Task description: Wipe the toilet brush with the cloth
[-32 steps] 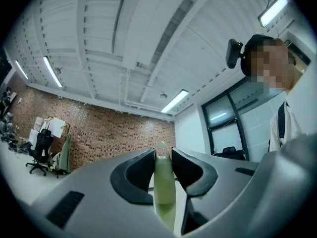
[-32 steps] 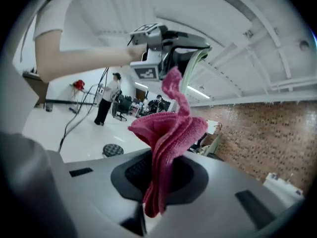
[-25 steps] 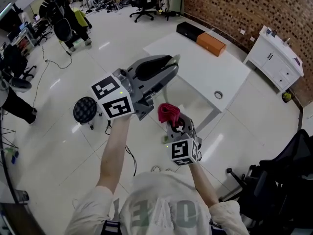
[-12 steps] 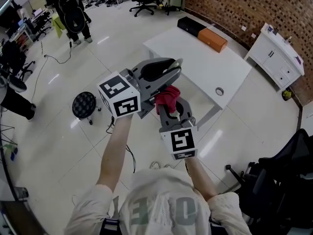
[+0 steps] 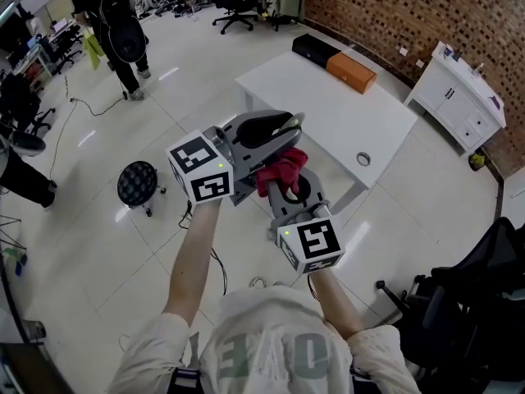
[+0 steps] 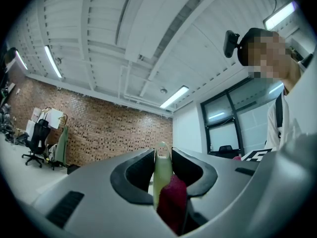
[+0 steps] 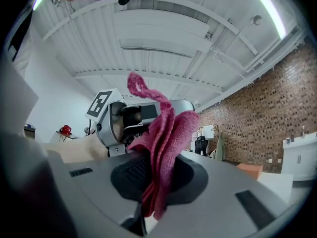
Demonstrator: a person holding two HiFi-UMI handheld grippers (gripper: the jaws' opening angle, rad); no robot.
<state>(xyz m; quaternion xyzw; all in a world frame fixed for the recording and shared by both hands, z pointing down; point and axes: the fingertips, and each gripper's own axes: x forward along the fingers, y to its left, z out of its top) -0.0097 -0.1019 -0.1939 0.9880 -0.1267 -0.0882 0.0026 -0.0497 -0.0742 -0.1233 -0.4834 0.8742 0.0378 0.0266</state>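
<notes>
A pale, greenish toilet brush handle [image 6: 162,175] is pinched upright between the jaws of my left gripper [image 6: 162,155]; the rest of the brush is hidden. In the head view the left gripper [image 5: 289,124] is held high over the floor, with the handle tip [image 5: 297,120] just showing. My right gripper [image 5: 287,183] sits right below and beside it, shut on a crumpled red cloth [image 5: 281,169]. The cloth [image 7: 163,143] bulges up out of the right gripper's jaws [image 7: 153,182] against the left gripper. From the left gripper view the cloth [image 6: 174,207] lies against the handle's lower part.
A white table [image 5: 344,113] with an orange box [image 5: 351,72] and a black box [image 5: 316,49] stands ahead. A round black stool [image 5: 136,183] is at the left, a white cabinet [image 5: 459,97] at the far right, a black chair [image 5: 476,302] near right. A person [image 5: 119,31] stands far left.
The right gripper has risen and rolled, bringing the red cloth up against the left gripper. The left gripper has sunk a little towards it.
</notes>
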